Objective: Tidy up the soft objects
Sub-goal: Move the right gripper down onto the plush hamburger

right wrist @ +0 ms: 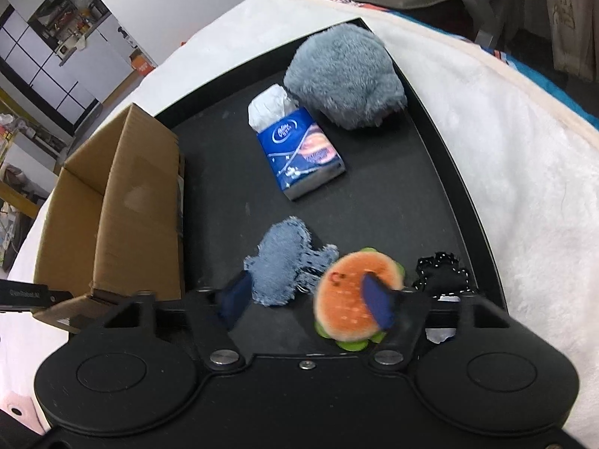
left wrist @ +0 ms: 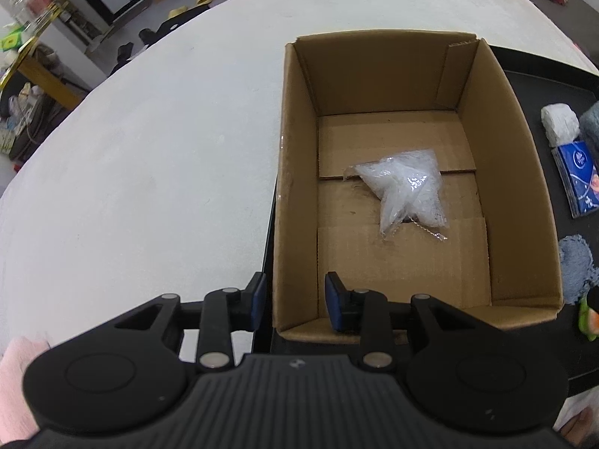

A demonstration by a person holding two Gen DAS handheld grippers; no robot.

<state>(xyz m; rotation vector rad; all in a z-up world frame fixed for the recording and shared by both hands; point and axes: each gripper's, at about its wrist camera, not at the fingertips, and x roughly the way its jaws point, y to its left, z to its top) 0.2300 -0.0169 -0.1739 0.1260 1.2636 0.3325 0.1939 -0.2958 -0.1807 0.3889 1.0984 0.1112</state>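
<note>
An open cardboard box [left wrist: 520,187] stands on the left part of a black tray [right wrist: 374,205]; a clear bag of white material [left wrist: 404,191] lies on its floor. My left gripper [left wrist: 295,301] is open and straddles the box's near left wall, neither pad touching it. On the tray lie a grey furry plush [right wrist: 344,78], a blue tissue pack [right wrist: 299,149], a frayed denim piece [right wrist: 280,262] and a round orange plush with a green rim [right wrist: 344,299]. My right gripper [right wrist: 305,301] hangs low over them, open. Its left pad is beside the denim and its right finger crosses the orange plush.
A black item with white dots [right wrist: 441,273] lies at the tray's near right. The tray rests on a white fuzzy blanket [left wrist: 149,149]. The box [right wrist: 123,205] stands close to the left of my right gripper. Room clutter lies beyond the blanket's edge.
</note>
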